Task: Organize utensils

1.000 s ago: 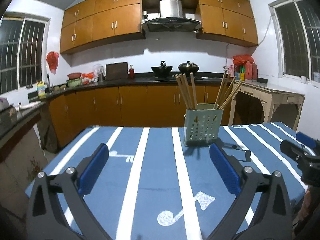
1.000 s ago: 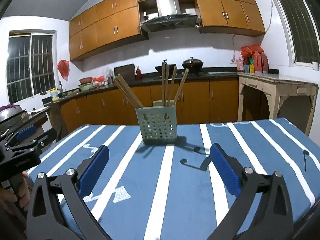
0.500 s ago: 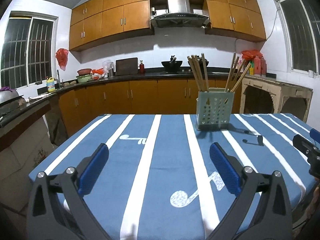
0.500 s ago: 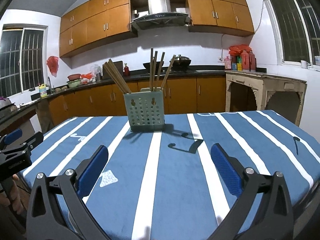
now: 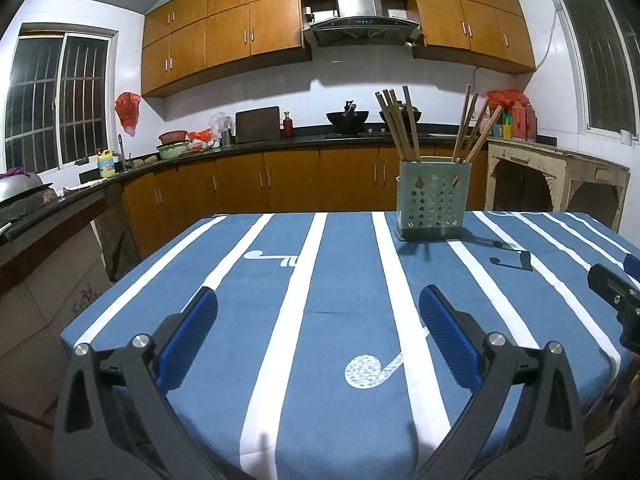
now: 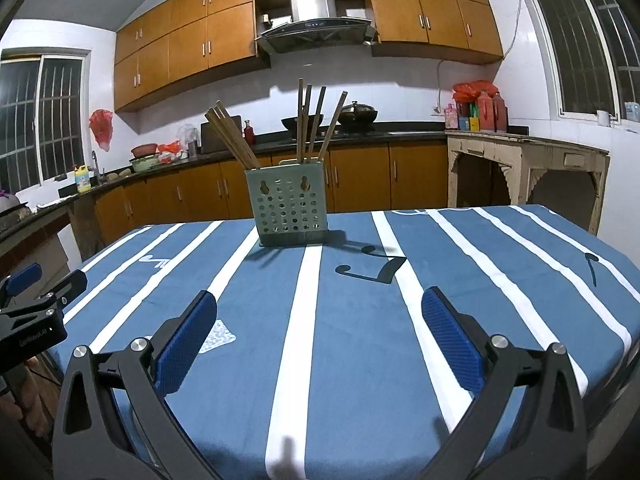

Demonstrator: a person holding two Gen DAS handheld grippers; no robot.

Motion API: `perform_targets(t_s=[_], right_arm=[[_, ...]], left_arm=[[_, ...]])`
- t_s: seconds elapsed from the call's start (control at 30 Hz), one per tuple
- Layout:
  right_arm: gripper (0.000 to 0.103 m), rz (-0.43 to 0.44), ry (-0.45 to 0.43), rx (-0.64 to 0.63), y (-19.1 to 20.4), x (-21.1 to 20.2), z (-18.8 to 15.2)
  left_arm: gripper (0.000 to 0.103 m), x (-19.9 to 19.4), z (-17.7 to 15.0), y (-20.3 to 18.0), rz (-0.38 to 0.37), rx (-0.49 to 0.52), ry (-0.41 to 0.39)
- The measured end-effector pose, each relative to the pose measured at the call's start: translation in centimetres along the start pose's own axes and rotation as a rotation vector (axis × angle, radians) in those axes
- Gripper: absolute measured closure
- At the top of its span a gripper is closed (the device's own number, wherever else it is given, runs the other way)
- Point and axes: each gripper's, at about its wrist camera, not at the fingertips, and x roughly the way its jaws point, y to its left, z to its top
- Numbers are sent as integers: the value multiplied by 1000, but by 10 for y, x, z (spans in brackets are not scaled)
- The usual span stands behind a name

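Both grippers had pulled back from the holder (image 5: 433, 200) since a sec ago — it looked smaller & farther off. The left gripper (image 5: 318, 332) and right gripper (image 6: 319, 334) were wide open, holding nothing. The job looked done, prob. The green holder with holes stood on the striped tablecloth (image 6: 352, 320) — chopsticks (image 6: 316, 120) stuck up in 2 bunches.

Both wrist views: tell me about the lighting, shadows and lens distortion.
Left wrist view: fisheye bends the upper cabinets into an arc, corners are vignetted black, and the chopstick holder casts a shadow to its right on the tablecloth. Right wrist view: same bending, dark windows, indoor light, the holder sharp.
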Motion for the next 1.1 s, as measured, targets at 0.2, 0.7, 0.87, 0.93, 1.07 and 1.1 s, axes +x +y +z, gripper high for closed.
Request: perform_targets(t_s=[0.2, 0.7, 0.87, 0.93, 1.07, 1.1], right_arm=[[2, -2, -10, -9, 2, -1, -2], [2, -5, -12, -7, 3, -3, -3], [2, -5, -12, -7, 3, -3, -3], [2, -6, -12, -7, 3, -3, -3], [2, -8, -12, -5, 2, -4, -3], [2, -10, -12, -4, 2, -4, -3]], left_arm=[[4, -3, -2, -3, -17, 4, -6], [4, -5, -4, -2, -24, -4, -5], [4, -5, -5, -3, -26, -7, -5], [4, -5, -5, -2, -25, -7, -5], [4, -6, -5, -3, -25, -7, -5], [4, -6, -5, -3, -25, -7, -5]])
